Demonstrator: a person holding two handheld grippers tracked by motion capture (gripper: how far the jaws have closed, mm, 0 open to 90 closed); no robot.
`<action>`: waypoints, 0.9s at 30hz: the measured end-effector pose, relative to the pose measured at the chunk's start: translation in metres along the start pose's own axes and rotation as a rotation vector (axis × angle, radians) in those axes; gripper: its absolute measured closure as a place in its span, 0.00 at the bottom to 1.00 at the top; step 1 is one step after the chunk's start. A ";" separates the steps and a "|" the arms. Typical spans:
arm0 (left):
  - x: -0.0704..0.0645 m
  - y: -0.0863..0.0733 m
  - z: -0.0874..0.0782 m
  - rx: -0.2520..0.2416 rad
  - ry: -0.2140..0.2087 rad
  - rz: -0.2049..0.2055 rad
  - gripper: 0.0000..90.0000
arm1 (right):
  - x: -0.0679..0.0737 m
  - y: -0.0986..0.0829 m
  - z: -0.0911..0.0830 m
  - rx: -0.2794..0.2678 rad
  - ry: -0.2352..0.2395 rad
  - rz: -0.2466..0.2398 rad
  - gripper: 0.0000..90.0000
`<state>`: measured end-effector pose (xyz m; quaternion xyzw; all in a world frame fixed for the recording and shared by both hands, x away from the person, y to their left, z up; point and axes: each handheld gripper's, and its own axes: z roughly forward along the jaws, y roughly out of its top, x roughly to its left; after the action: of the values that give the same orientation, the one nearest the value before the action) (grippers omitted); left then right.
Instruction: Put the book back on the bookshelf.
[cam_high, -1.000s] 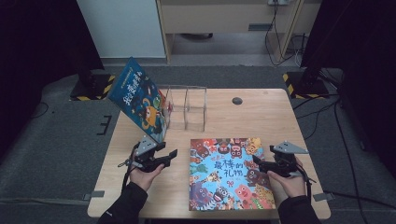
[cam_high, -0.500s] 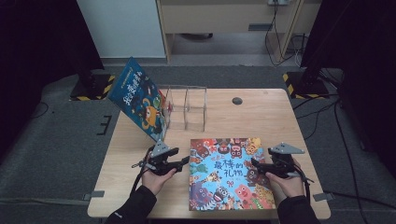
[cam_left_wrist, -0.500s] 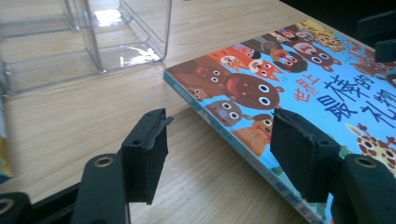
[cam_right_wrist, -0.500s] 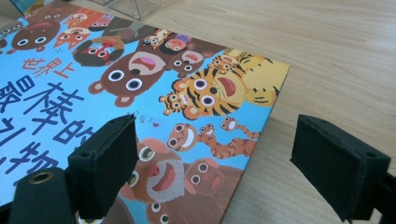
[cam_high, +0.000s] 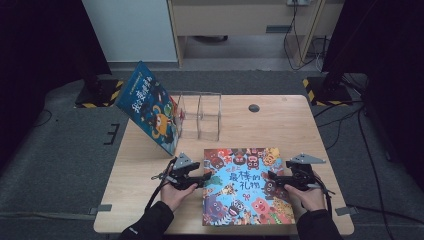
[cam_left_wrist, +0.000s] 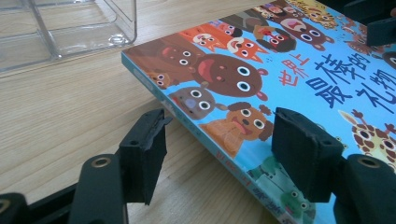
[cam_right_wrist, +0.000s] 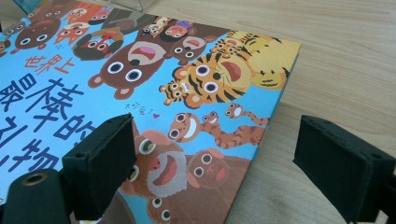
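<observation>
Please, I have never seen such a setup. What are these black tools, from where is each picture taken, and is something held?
A person holds two hand tools: the left gripper and the right gripper. One camera looks down from above; one rides on each gripper. On the light wooden table lies a flat picture book with cartoon animals. Behind stand a clear plastic rack and a leaning blue book. Both grippers are open, jaws astride the flat book's opposite edges. Nothing is held yet.

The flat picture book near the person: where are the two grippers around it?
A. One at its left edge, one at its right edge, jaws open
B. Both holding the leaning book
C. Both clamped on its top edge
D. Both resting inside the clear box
A: the left gripper stands open at the picture book's left edge and the right gripper stands open at its right edge.
</observation>
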<state>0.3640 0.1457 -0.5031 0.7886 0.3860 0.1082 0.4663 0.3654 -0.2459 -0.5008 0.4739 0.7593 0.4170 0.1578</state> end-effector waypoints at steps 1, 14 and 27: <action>0.000 0.000 0.000 0.000 -0.003 -0.005 0.38 | 0.000 -0.001 0.000 0.000 0.006 0.003 0.14; 0.001 0.000 0.006 0.012 -0.031 -0.073 0.36 | 0.001 -0.002 0.006 0.020 0.077 0.077 0.12; 0.004 0.001 0.013 0.026 -0.068 -0.145 0.33 | -0.002 -0.002 0.011 0.038 0.111 0.115 0.09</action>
<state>0.3741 0.1395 -0.5099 0.7676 0.4276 0.0423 0.4755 0.3720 -0.2428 -0.5092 0.4958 0.7462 0.4365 0.0825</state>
